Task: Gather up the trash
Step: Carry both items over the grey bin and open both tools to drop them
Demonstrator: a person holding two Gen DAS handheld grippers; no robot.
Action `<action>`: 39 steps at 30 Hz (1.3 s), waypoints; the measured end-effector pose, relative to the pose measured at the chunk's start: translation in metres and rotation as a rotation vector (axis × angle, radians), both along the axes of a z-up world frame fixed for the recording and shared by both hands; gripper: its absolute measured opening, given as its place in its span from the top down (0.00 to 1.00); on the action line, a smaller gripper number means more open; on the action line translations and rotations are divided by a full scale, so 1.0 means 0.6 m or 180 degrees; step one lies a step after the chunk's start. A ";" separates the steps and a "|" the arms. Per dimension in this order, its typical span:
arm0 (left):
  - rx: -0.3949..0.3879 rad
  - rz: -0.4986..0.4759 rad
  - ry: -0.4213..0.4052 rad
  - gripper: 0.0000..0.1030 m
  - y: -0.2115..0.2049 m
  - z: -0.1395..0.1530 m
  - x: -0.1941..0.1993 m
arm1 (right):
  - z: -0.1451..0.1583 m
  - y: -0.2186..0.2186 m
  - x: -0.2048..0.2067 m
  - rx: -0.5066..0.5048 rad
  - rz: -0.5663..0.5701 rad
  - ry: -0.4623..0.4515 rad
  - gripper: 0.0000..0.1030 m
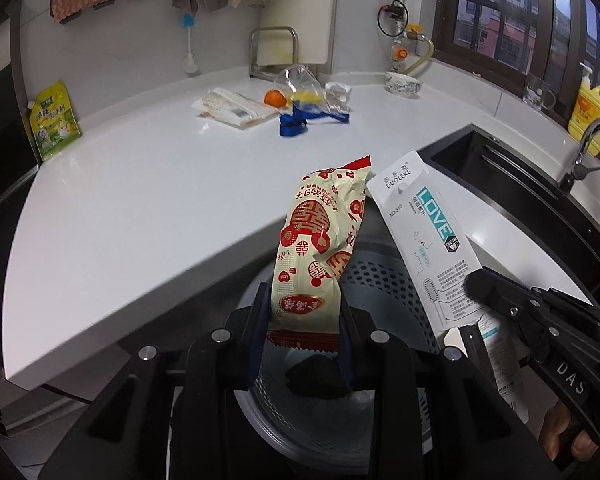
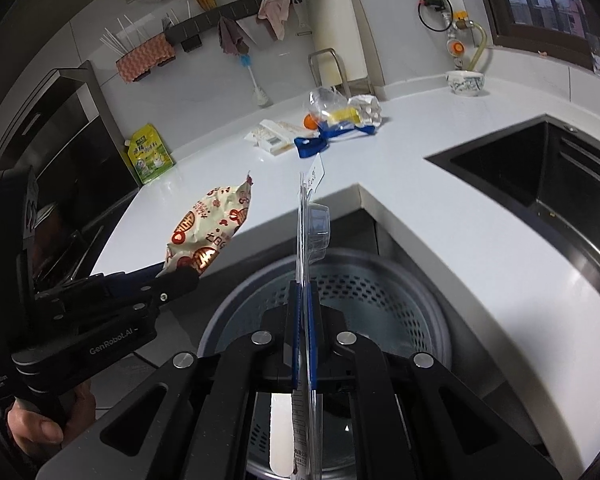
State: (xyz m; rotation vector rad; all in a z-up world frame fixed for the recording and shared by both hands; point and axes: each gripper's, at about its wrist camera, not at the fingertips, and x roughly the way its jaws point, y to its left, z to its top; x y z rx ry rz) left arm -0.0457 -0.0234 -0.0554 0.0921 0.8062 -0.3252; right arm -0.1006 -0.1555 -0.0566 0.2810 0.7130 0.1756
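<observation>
My left gripper point(image 1: 306, 320) is shut on the lower end of a cream and red snack wrapper point(image 1: 316, 236), which stands upright. Beside it, my right gripper point(image 1: 474, 285) is shut on a white toothbrush package point(image 1: 416, 220) printed LOVE. Both hang over a grey perforated trash bin point(image 1: 384, 280) below the counter's edge, with a dark lump lying inside. In the right wrist view the toothbrush package point(image 2: 310, 216) shows edge-on between the shut fingers of my right gripper point(image 2: 303, 292). At the left, my left gripper point(image 2: 174, 275) holds the snack wrapper point(image 2: 210, 232) over the bin point(image 2: 380, 292).
On the white counter point(image 1: 140, 184) at the back lie a blue bag point(image 1: 294, 122), a clear plastic bag point(image 1: 300, 84), an orange point(image 1: 275, 98) and a white packet point(image 1: 236, 110). A yellow-green pouch point(image 1: 54, 120) stands far left. The black sink point(image 1: 500, 184) is at right.
</observation>
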 end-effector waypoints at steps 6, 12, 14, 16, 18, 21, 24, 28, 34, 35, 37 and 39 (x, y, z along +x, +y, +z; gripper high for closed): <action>0.0075 -0.0055 0.0159 0.71 -0.007 -0.035 -0.006 | -0.031 0.005 -0.012 0.0024 -0.0022 0.0194 0.97; 0.0141 -0.0058 0.0288 0.70 -0.013 -0.062 0.001 | -0.060 -0.001 -0.002 0.0073 -0.0085 0.0407 0.97; 0.0179 -0.0043 0.0368 0.70 -0.017 -0.075 0.006 | -0.068 -0.004 0.001 0.0111 -0.0103 0.0446 0.97; 0.0188 -0.0047 0.0443 0.70 -0.018 -0.086 0.010 | -0.077 -0.005 0.004 0.0133 -0.0121 0.0501 0.97; 0.0207 -0.0036 0.0460 0.70 -0.018 -0.089 0.012 | -0.085 -0.006 0.007 0.0146 -0.0137 0.0550 0.97; 0.0205 -0.0006 0.0468 0.62 -0.017 -0.088 0.014 | -0.092 -0.009 0.010 0.0149 -0.0176 0.0598 0.94; 0.0172 0.0059 0.0434 0.34 -0.011 -0.085 0.015 | -0.093 -0.012 0.010 0.0103 -0.0256 0.0607 0.80; 0.0149 0.0107 0.0427 0.33 -0.005 -0.084 0.019 | -0.084 -0.018 0.004 0.0057 -0.0342 0.0506 0.66; 0.0133 0.0129 0.0457 0.33 -0.002 -0.084 0.021 | -0.082 -0.023 0.005 0.0058 -0.0346 0.0489 0.66; 0.0135 0.0128 0.0452 0.33 -0.002 -0.084 0.020 | -0.082 -0.022 0.005 0.0060 -0.0336 0.0488 0.66; 0.0143 0.0130 0.0438 0.33 -0.002 -0.082 0.020 | -0.082 -0.020 0.006 0.0049 -0.0324 0.0489 0.66; 0.0140 0.0141 0.0417 0.33 -0.001 -0.080 0.020 | -0.080 -0.019 0.005 0.0047 -0.0314 0.0471 0.66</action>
